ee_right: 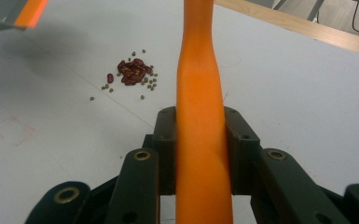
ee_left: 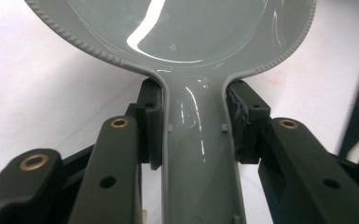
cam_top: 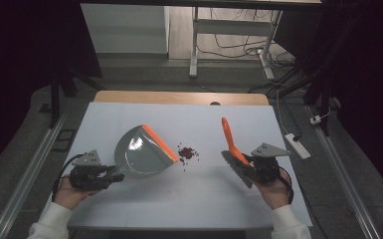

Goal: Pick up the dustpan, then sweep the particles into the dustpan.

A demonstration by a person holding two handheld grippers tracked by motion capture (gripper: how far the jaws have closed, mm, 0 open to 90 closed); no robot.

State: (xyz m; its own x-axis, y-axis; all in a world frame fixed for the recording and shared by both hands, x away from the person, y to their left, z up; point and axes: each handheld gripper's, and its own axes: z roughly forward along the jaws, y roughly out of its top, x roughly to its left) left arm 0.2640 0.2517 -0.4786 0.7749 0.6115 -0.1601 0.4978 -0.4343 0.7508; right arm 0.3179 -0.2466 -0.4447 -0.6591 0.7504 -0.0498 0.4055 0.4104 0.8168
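A grey dustpan (cam_top: 139,153) with an orange lip (cam_top: 160,143) rests on the white table (cam_top: 179,199), its mouth facing right. My left gripper (cam_top: 113,175) is shut on the dustpan's handle (ee_left: 198,158), the jaws of this gripper (ee_left: 196,121) pressing both sides of it. A small pile of red beans and green peas (cam_top: 188,152) lies just right of the lip, also seen as the pile (ee_right: 133,72). My right gripper (cam_top: 249,167) is shut on an orange-handled brush (cam_top: 229,135); the handle (ee_right: 199,93) runs up between the jaws of this gripper (ee_right: 200,135).
The table's far edge has a wooden strip (cam_top: 179,97). A white power strip (cam_top: 298,145) lies on the floor at the right. Desk legs (cam_top: 194,45) and cables stand behind the table. A faint red square mark (ee_right: 11,130) is on the tabletop.
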